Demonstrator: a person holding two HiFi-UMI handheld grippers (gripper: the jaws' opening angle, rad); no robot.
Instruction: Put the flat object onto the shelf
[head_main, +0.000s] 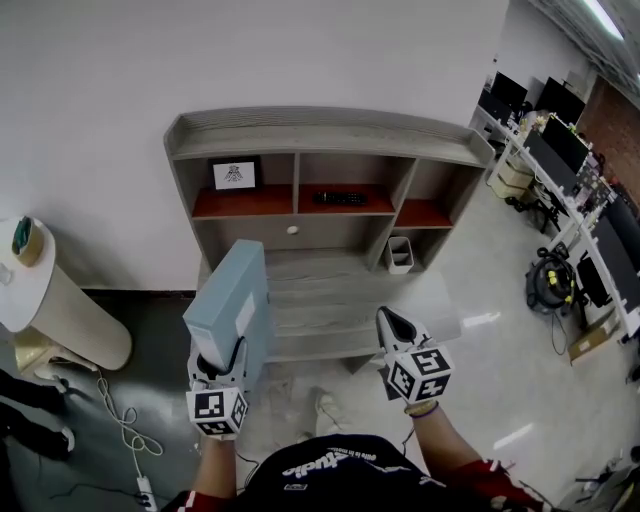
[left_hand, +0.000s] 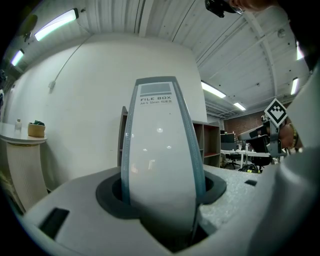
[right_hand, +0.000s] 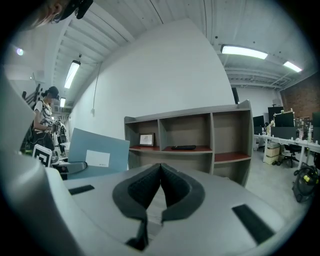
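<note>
A pale blue file box (head_main: 233, 305) stands upright in my left gripper (head_main: 222, 368), whose jaws are shut on its lower end. The left gripper view looks straight at the box's spine (left_hand: 160, 150), which fills the gap between the pads. The right gripper view shows the same box (right_hand: 97, 152) at its left, with a white label. My right gripper (head_main: 392, 328) is shut with nothing in it, its pads meeting at the tips (right_hand: 160, 167). The grey shelf unit (head_main: 330, 140) stands ahead against the white wall, with its lower desk surface (head_main: 320, 300) just beyond both grippers.
On the red shelf boards sit a framed picture (head_main: 234, 175) and a dark remote (head_main: 340, 198). A small bin (head_main: 400, 255) stands at the unit's right. A round white table (head_main: 25, 280) is at the left, cables (head_main: 125, 430) on the floor, desks with monitors (head_main: 570, 170) at right.
</note>
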